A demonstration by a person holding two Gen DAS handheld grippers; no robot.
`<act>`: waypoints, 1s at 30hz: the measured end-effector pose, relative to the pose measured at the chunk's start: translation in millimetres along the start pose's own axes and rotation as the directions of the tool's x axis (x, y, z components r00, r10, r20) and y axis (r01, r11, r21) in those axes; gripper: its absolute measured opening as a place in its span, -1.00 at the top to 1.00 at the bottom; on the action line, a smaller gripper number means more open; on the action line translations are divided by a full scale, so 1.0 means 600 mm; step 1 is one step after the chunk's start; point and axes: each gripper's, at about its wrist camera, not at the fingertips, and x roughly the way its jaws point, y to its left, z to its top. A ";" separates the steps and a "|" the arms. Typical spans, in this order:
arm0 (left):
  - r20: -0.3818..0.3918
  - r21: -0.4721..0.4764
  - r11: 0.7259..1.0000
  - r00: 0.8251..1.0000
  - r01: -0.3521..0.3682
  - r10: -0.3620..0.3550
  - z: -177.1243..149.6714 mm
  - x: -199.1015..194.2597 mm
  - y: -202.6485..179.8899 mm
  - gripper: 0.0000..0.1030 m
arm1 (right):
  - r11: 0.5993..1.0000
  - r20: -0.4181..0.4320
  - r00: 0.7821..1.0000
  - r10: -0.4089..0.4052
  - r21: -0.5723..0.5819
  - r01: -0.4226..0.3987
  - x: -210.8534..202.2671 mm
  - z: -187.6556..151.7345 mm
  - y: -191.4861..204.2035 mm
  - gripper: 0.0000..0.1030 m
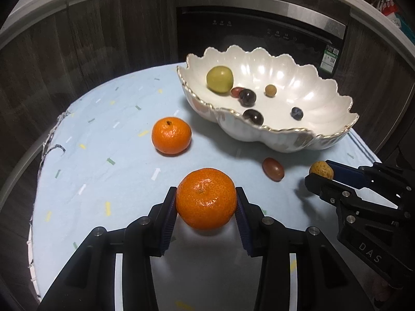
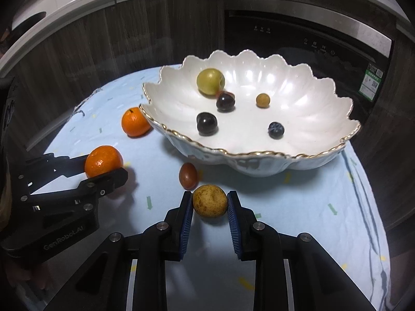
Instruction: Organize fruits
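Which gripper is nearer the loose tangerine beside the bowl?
Left. The left gripper, shut on another tangerine, sits just short of the loose tangerine; the right gripper, holding a yellow-brown fruit, is farther off across the cloth.

Dim room, overhead glare on bowl (image 1: 298,77), fisheye-bent dark edges, soft blur

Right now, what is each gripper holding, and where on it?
Left gripper: tangerine, by its sides. Right gripper: small yellow-brown fruit, by its sides.
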 end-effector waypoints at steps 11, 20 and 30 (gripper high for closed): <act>0.037 -0.001 1.000 0.999 -0.003 0.004 0.015 -0.042 -0.013 0.19 | 1.000 0.068 0.998 -0.003 0.010 0.002 -0.048 0.015 -0.007 0.45; 0.060 -0.001 1.000 0.998 0.000 0.000 0.035 -0.060 -0.027 0.19 | 1.000 0.111 0.994 -0.013 0.027 0.010 -0.076 0.028 -0.019 0.45; 0.084 -0.013 1.000 0.996 0.008 -0.007 0.061 -0.066 -0.037 0.19 | 0.999 0.136 0.990 -0.029 0.032 0.024 -0.094 0.047 -0.035 0.45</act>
